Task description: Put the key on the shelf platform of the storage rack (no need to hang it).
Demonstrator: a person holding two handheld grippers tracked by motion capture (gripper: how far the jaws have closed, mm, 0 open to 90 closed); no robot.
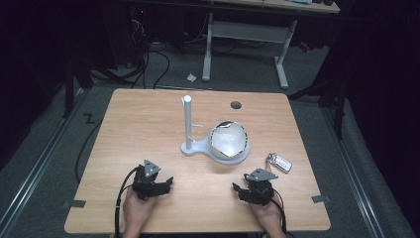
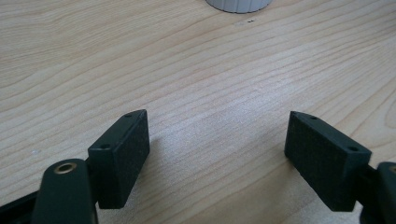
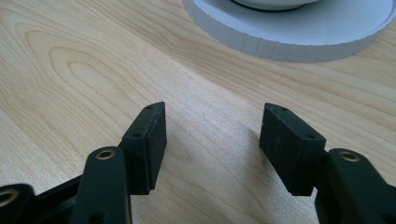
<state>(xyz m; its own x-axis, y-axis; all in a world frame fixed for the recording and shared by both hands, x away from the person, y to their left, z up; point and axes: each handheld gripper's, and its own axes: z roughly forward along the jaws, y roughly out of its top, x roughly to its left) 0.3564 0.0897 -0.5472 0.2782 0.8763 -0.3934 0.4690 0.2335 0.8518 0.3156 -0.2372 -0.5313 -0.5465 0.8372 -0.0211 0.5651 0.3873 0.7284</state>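
White stand [image 1: 218,148] sat near the middle of the wooden table [image 1: 148,119], its round base carrying a white bowl [image 1: 228,140] that lay tilted, the opening facing the person. A dark patch showed at the bowl's far rim; could not tell what it was. An upright white post [image 1: 187,121] rose from the stand's narrow left end, with a short peg sticking out toward the bowl.

Stand's ribbed white edge [image 3: 289,44] appeared at the top of the right gripper view, and a small piece of it [image 2: 238,5] at the top of the left gripper view.

Right gripper [image 1: 237,189] rested low on the table in front of the bowl and a little to its right, apart from the stand. Jaws spread wide, bare wood between them [image 3: 212,135]. Left gripper [image 1: 168,182] lay at the near left, well apart from the stand, jaws likewise spread with nothing between [image 2: 217,149]. Both were held in the person's hands at the near edge.

A key fob [image 1: 279,162] with a ring lay on the table to the right of the stand, just beyond the right gripper, touching neither. A dark round hole [image 1: 236,105] marked the table's far side.
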